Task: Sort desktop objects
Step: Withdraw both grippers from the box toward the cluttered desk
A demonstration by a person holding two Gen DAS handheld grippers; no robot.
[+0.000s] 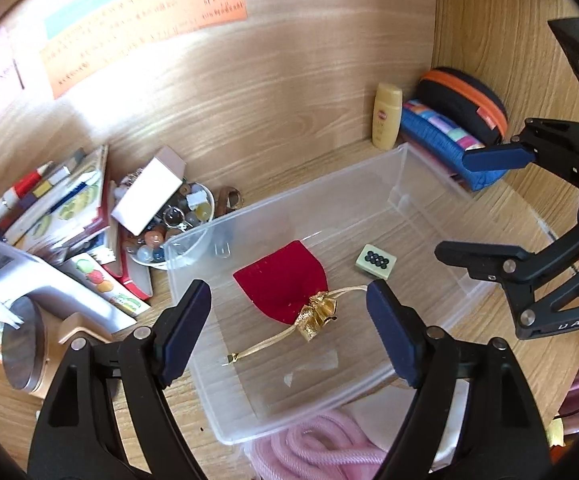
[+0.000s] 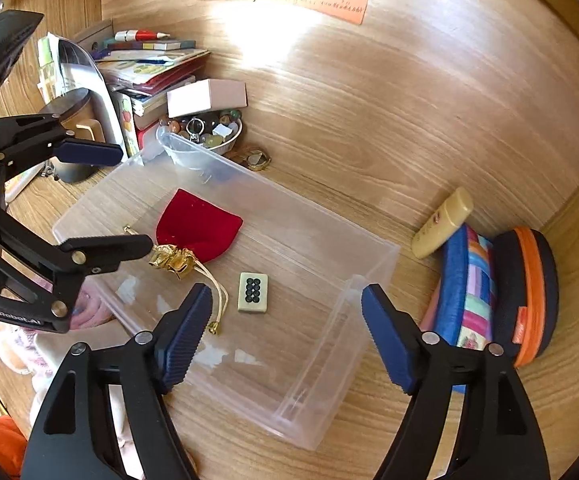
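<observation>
A clear plastic box [image 1: 403,168] [image 2: 373,272] lies on the wooden desk. Inside it are a red pouch with a gold drawstring top [image 1: 283,282] [image 2: 199,224] and a mahjong tile [image 1: 376,261] [image 2: 253,292]. My left gripper [image 1: 289,328] is open and empty, hovering above the box's near side over the pouch; it also shows in the right wrist view [image 2: 129,196]. My right gripper [image 2: 287,334] is open and empty above the box next to the tile; it shows in the left wrist view [image 1: 453,204] at the right.
A bowl of beads [image 1: 169,236] [image 2: 213,132], a pink box [image 2: 207,98], stacked books [image 1: 69,208] [image 2: 149,68] and a lamp base [image 1: 21,352] crowd the left. A lotion tube [image 1: 387,116] [image 2: 443,222], blue pouch [image 2: 465,292] and black-orange case [image 1: 465,100] [image 2: 529,296] sit right. Pink cord [image 1: 317,452] lies near.
</observation>
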